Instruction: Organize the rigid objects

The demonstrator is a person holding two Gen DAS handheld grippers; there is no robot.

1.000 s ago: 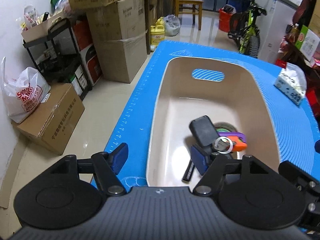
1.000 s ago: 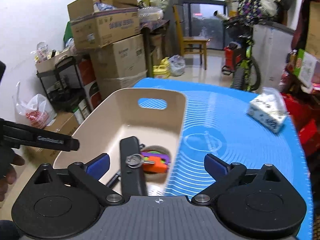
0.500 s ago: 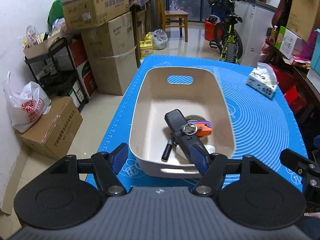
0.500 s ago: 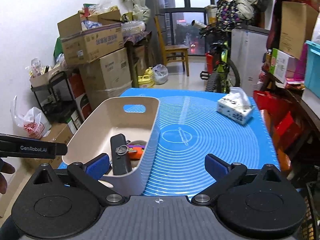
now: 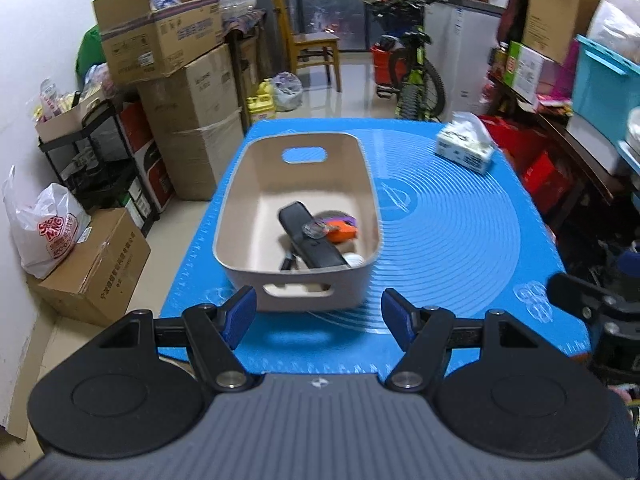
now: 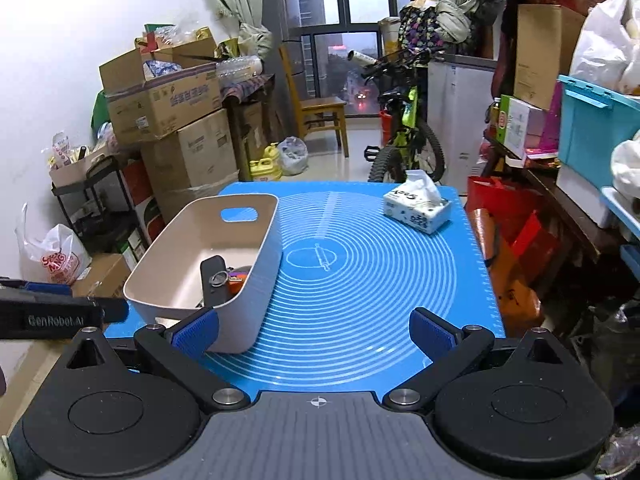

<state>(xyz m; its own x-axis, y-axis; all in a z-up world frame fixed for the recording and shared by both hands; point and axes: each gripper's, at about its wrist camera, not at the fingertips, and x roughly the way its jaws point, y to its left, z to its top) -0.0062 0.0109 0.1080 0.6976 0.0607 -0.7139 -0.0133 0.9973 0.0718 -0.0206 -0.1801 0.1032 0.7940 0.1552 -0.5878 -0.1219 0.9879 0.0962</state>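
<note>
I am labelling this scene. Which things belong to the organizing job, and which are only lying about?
Job:
- beige bin
- black remote
- key ring
- orange item
- white ball

Lying about:
- tissue pack
- blue mat
- bicycle
- cardboard boxes

The beige bin [image 6: 256,280] is occupying the left half of the tabletop [image 6: 380,288]. A tissue pack [image 6: 418,208] is sitting at upper right. Center and lower right are lying open. Stacked cardboard boxes [image 6: 176,128] are crowding the left edge.
</note>
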